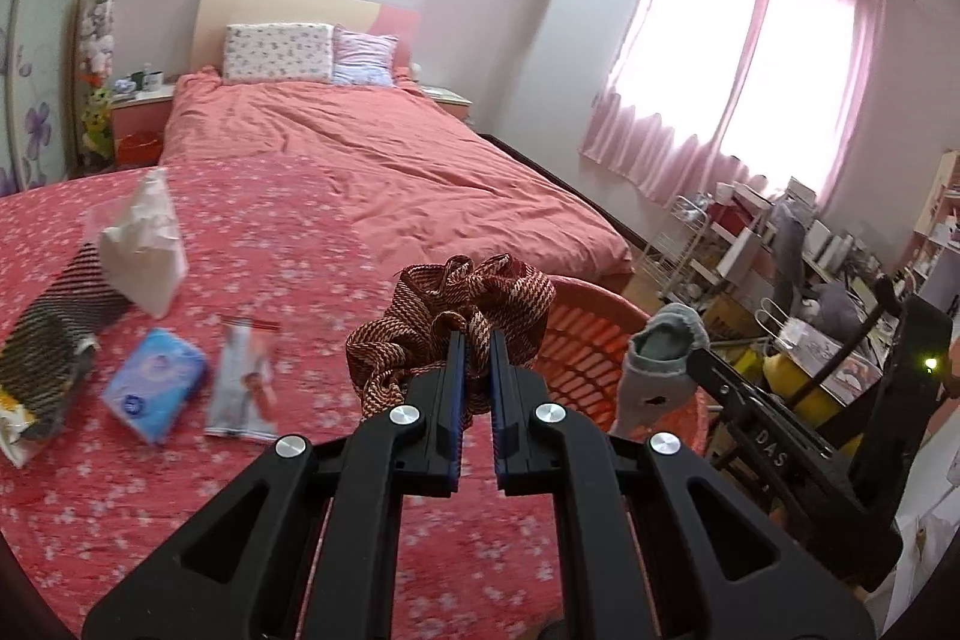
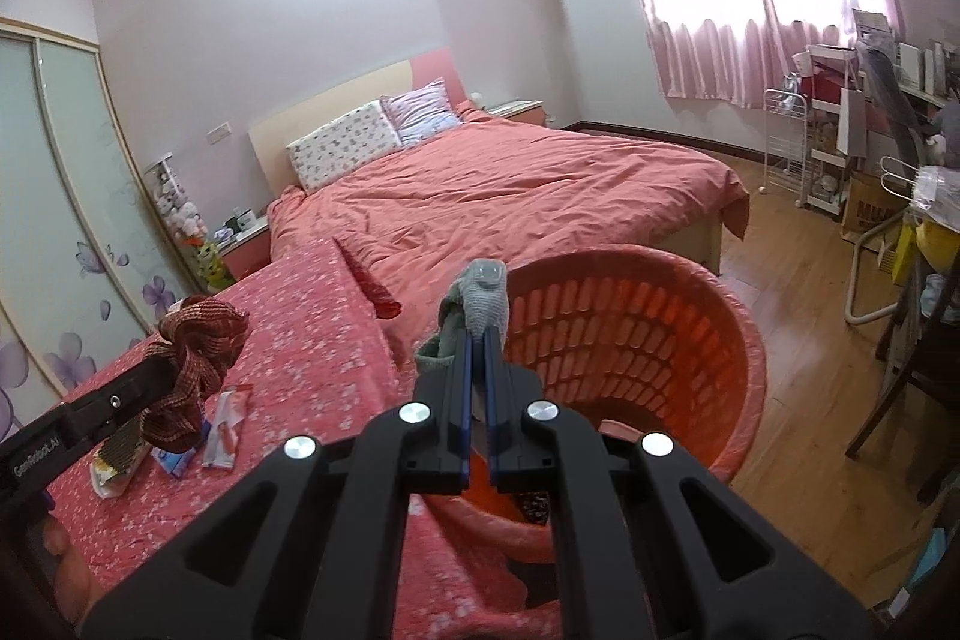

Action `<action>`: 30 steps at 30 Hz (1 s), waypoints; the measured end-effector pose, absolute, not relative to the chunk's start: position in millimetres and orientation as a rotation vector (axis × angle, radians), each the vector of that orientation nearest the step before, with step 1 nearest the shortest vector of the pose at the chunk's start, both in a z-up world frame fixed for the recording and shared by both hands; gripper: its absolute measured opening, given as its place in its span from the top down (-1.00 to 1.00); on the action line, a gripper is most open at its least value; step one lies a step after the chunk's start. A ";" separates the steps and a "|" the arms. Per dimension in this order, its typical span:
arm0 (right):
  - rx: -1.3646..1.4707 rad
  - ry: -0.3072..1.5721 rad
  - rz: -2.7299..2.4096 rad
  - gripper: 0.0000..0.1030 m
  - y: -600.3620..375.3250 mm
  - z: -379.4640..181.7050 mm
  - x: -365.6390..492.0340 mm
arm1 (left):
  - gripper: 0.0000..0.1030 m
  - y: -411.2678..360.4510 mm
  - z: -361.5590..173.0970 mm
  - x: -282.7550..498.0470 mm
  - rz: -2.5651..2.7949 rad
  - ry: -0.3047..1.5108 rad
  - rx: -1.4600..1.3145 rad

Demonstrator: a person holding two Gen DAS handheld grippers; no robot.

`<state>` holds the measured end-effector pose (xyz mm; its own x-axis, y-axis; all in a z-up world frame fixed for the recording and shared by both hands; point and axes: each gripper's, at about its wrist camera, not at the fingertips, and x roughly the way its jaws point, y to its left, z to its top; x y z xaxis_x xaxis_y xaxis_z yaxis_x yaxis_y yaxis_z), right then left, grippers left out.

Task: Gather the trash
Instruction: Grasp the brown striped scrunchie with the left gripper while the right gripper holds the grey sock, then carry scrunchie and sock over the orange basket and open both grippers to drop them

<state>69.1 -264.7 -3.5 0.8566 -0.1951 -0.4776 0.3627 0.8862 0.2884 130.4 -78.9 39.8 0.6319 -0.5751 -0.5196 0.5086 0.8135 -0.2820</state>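
Observation:
My left gripper [image 1: 477, 340] is shut on a crumpled brown-and-cream woven cloth [image 1: 456, 304], held above the floral pink cover [image 1: 240, 490] beside the orange slatted basket [image 1: 591, 340]. From the right wrist that cloth [image 2: 195, 358] hangs at the left. My right gripper [image 2: 479, 340] is shut on a grey sock [image 2: 480, 301], raised over the near rim of the basket [image 2: 750, 358]; in the left wrist view the sock [image 1: 660, 352] dangles at the right. On the cover lie a blue tissue pack [image 1: 153, 379], a silver-and-red wrapper [image 1: 243, 379], a white tissue bag [image 1: 144, 244] and a black striped cloth [image 1: 54, 340].
A made bed with a pink duvet [image 2: 510, 184] and two pillows lies beyond. A wooden floor [image 2: 798, 280], a white wire rack [image 2: 786, 148] and cluttered shelves are at the right under pink curtains. Sliding wardrobe doors [image 2: 72, 196] stand at the left.

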 end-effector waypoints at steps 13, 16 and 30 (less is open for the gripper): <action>0.418 0.458 -0.340 0.91 -301.0 -21.0 71.0 | 0.86 -124.9 28.5 129.0 -0.708 0.659 -0.087; 0.428 0.459 -0.345 0.91 -308.5 -24.4 72.2 | 0.86 -132.5 25.2 130.5 -0.722 0.670 -0.084; 0.463 0.474 -0.357 0.91 -333.0 -42.1 87.1 | 0.86 -167.1 0.1 143.3 -0.760 0.749 -0.071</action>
<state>87.1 -333.0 -42.1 0.8320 -0.2198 -0.5093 0.4292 0.8368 0.3399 143.3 -167.1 0.1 0.4832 -0.6471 -0.5897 0.5987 0.7357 -0.3168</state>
